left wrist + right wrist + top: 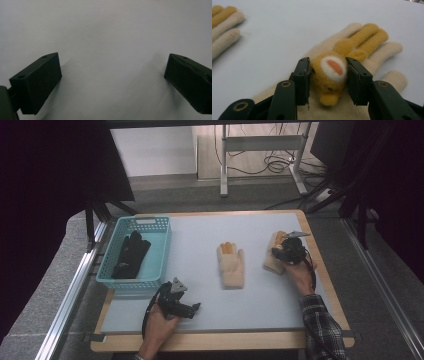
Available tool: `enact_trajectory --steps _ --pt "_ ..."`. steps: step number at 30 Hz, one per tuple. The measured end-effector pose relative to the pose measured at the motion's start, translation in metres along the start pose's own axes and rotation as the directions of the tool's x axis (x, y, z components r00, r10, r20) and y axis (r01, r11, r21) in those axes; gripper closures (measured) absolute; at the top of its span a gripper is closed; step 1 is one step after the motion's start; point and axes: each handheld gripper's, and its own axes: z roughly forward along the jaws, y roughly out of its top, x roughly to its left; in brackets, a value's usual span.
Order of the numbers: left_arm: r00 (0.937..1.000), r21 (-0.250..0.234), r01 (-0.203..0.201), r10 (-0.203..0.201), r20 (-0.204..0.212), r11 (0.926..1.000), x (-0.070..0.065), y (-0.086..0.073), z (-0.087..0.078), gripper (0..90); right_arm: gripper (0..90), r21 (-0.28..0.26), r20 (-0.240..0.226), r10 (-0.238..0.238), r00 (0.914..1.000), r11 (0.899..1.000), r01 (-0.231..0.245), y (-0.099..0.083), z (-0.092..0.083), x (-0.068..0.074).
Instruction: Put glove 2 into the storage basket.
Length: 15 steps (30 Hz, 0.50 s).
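You look down on a pale grey surface [200,295] with a light wooden edge. Grey carpet floor [175,195] lies around it. At 12 o'clock a white wall [150,150] meets the floor, with a metal desk frame [260,145] and loose black cables [277,165] beside it. Dark curtains [45,195] hang at 9 and 3 o'clock. Aluminium rails [70,295] flank both sides.

We are seeing a fuzzy woollen cream glove [352,75] with a felted ochre patch, matt black plastic tongs [328,82] pressing it, a smooth matt pale table [200,285] edged in wood, and a glossy turquoise plastic basket [160,255] at left.
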Motion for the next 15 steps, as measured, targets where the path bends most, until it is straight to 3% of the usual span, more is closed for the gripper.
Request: enact_trajectory --steps 9,15 --pt "1.0 -0.002 0.003 -0.003 0.0 1.0 0.0 0.0 0.0 1.2 55.7 -0.044 -0.046 -0.039 0.9982 0.998 0.037 0.006 -0.026 0.011" --pt "1.0 -0.002 0.004 -0.004 0.0 1.0 0.0 0.0 0.0 1.2 55.7 -0.102 -0.103 -0.079 0.9916 0.992 0.068 0.016 -0.054 0.028"
